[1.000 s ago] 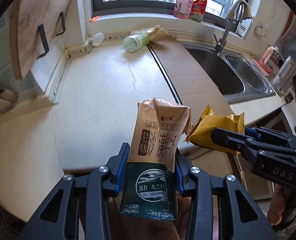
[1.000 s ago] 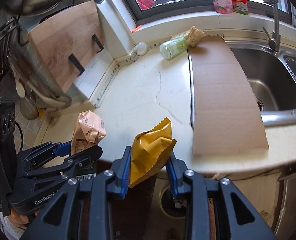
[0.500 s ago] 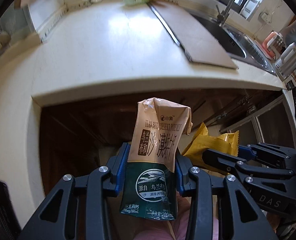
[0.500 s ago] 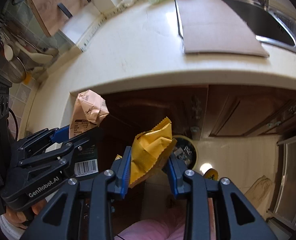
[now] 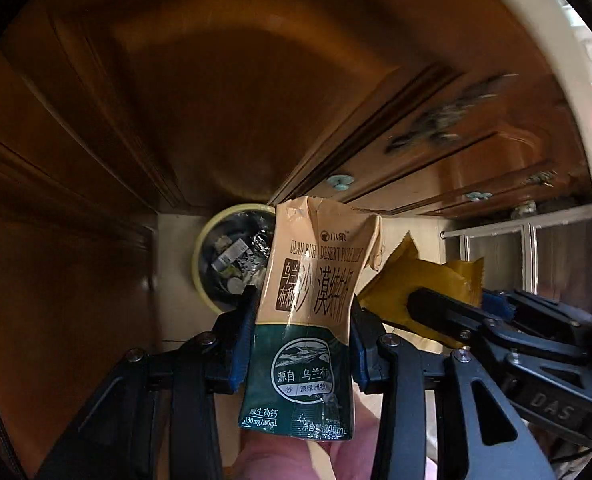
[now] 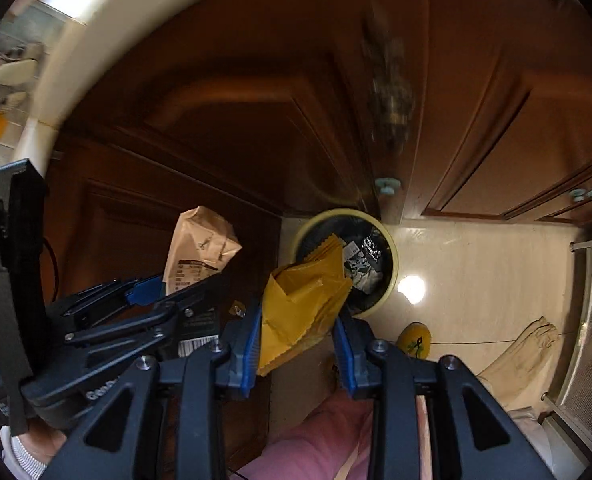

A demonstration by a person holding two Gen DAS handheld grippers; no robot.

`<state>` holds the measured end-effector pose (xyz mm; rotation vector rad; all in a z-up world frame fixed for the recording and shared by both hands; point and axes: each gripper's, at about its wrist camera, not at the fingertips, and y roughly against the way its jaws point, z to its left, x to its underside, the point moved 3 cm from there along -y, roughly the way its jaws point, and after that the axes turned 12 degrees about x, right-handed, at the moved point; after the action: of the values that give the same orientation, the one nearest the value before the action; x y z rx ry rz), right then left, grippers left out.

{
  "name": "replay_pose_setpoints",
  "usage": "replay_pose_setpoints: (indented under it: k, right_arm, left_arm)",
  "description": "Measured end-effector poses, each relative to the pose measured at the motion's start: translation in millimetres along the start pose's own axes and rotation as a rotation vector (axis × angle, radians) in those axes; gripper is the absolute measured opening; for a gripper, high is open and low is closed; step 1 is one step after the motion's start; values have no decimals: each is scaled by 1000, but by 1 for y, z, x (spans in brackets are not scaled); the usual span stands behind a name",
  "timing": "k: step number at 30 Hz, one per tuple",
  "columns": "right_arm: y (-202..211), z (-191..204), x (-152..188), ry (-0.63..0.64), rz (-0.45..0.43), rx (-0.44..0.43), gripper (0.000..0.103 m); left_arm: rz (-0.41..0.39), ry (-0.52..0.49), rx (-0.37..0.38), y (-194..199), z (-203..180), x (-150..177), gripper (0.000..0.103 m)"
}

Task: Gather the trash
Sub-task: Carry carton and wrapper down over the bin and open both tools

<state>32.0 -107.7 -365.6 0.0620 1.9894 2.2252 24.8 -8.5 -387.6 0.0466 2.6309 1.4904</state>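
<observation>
My left gripper (image 5: 302,334) is shut on a crumpled tan and green milk carton (image 5: 310,312), held upright between its blue pads. The same carton (image 6: 200,252) shows at the left of the right wrist view. My right gripper (image 6: 298,328) is shut on a yellow snack wrapper (image 6: 300,304), which also appears as the yellow wrapper (image 5: 412,288) beside the carton. Both grippers point down at a round yellow-rimmed trash bin (image 6: 392,264) on the floor, partly filled with scraps. The bin (image 5: 200,248) sits just behind the carton's left edge.
Dark wooden cabinet doors (image 6: 256,100) with pale knobs (image 6: 388,186) rise behind the bin. The cream countertop edge (image 6: 72,52) curves overhead. Pale floor tiles (image 6: 476,272) lie to the right, with a yellow slipper (image 6: 416,338) and a pink-clad leg (image 6: 316,440) below the grippers.
Both grippers have dropped from counter height to below the counter edge, still gripping carton and wrapper. The countertop has left view; cabinet doors and the floor bin now fill both views.
</observation>
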Motion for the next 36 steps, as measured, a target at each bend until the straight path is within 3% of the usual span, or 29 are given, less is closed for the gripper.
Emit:
replay_pose_setpoints:
  k: [10, 13, 14, 15, 17, 18, 19, 24, 36]
  right_arm:
    - [-134, -11, -12, 46, 62, 4, 35]
    - [-159, -13, -15, 75, 63, 9, 39]
    - [-166, -14, -17, 80, 63, 17, 42]
    - [-172, -18, -17, 75, 67, 25, 48]
    - [-180, -25, -17, 51, 73, 13, 64]
    - [-183, -28, -17, 36, 72, 4, 73]
    - [-183, -31, -17, 26, 68, -7, 76]
    - [-175, -37, -15, 21, 85, -31, 76]
    - [-106, -42, -12, -11, 65, -67, 76]
  left_arm:
    - [15, 36, 16, -112, 60, 3, 40]
    - [34, 59, -24, -131, 82, 6, 57]
    - [37, 70, -36, -136, 89, 4, 70]
    - [40, 92, -30, -138, 99, 4, 82]
    - [28, 142, 20, -139, 111, 5, 89]
    - [19, 160, 36, -138, 114, 6, 91]
    - [15, 169, 42, -137, 115, 7, 92]
    - [-5, 170, 49, -124, 113, 5, 101]
    - [-28, 92, 46, -58, 62, -1, 102]
